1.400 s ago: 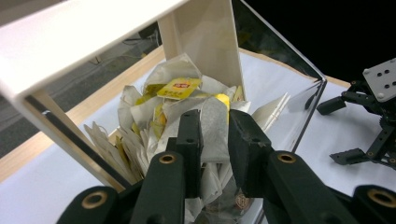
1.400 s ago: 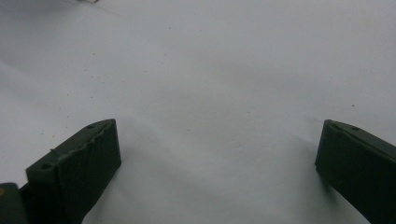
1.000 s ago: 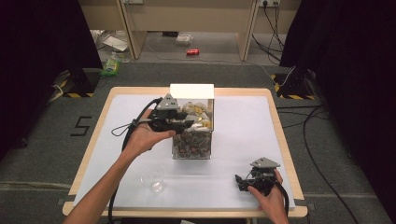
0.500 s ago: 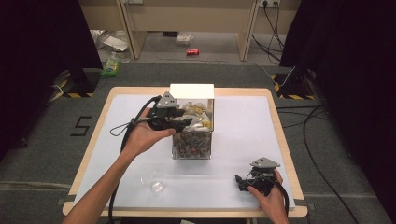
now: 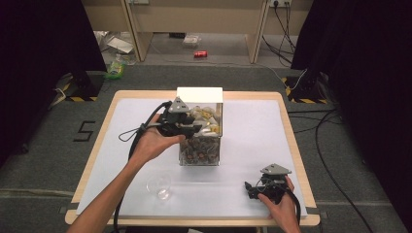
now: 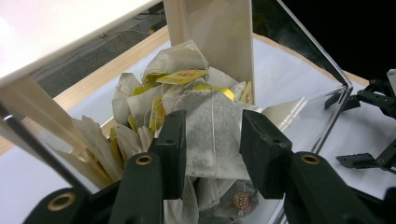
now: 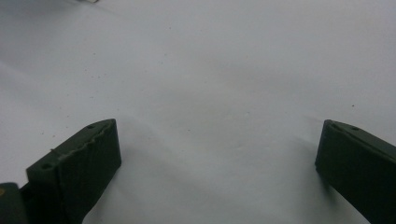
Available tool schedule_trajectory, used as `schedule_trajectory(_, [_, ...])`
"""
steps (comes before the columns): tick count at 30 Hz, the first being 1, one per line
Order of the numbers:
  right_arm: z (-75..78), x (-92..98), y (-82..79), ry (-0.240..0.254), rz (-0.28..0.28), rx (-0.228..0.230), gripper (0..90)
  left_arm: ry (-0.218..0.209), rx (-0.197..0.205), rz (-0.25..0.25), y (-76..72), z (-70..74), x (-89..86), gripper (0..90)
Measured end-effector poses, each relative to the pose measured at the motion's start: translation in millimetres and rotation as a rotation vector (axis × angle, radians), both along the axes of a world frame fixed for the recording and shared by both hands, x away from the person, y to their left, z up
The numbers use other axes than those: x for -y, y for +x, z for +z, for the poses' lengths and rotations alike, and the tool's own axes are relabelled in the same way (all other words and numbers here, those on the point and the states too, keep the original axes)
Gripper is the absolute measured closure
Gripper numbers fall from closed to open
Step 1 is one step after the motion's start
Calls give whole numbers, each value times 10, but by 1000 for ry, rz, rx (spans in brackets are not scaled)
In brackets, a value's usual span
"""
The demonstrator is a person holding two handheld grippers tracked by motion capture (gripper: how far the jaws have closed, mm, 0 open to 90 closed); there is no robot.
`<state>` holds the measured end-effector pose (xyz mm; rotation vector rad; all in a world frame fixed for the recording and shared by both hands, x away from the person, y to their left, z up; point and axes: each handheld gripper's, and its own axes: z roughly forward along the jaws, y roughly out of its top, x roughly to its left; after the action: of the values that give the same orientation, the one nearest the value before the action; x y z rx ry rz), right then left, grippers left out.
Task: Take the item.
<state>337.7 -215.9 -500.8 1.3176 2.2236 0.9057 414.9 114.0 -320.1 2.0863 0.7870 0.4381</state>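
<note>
Picking a tea bag from the clear box

Left tool (image 6: 212,140), jaws just closing, straddles a tea bag (image 6: 212,135) atop the box (image 5: 200,141); pinch that one bag only, lift straight up. Right tool (image 7: 217,163) rests wide open, empty, on the bench (image 5: 252,126).

The high view is looking forward and down on the whole counter (image 5: 243,126); both claw views are riding close, sharing that white counter top.

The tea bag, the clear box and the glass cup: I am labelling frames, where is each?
tea bag (image 6: 212,133), left gripper view, its paper face between the jaws.
clear box (image 5: 216,153), high view, its front wall.
glass cup (image 5: 159,184), high view, its rim.
</note>
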Motion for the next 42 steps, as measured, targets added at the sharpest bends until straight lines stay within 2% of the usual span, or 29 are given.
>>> schedule_trajectory(5, [0, 0, 0, 0, 0, 0, 9, 15, 5, -2, -4, -30, 33, 670])
schedule_trajectory(8, [0, 0, -1, 0, 0, 0, 9, 6, 12, -14, -13, -32, 24, 764])
schedule_trajectory(13, [0, -1, -2, 1, 0, 1, 10, 21, 44, -15, -45, -44, 56, 891])
schedule_trajectory(18, [1, 0, -1, 0, 1, 1, 10, 19, 85, -8, -79, -4, 51, 894])
schedule_trajectory(23, [0, -1, -2, 1, 1, 1, 10, -3, 104, -12, -113, 79, 25, 895])
schedule_trajectory(28, [0, -1, -2, 1, 1, 1, 10, -45, 119, -27, -162, 222, -27, 895])
schedule_trajectory(35, [0, -1, -1, 0, 0, 0, 10, -81, 117, -42, -187, 323, -85, 895])
schedule_trajectory(37, [0, 0, -1, 0, 0, 1, 10, -113, 112, -52, -199, 360, -126, 895])
schedule_trajectory(42, [1, -2, -3, 2, -2, -1, 10, -144, 111, -60, -228, 414, -190, 895])
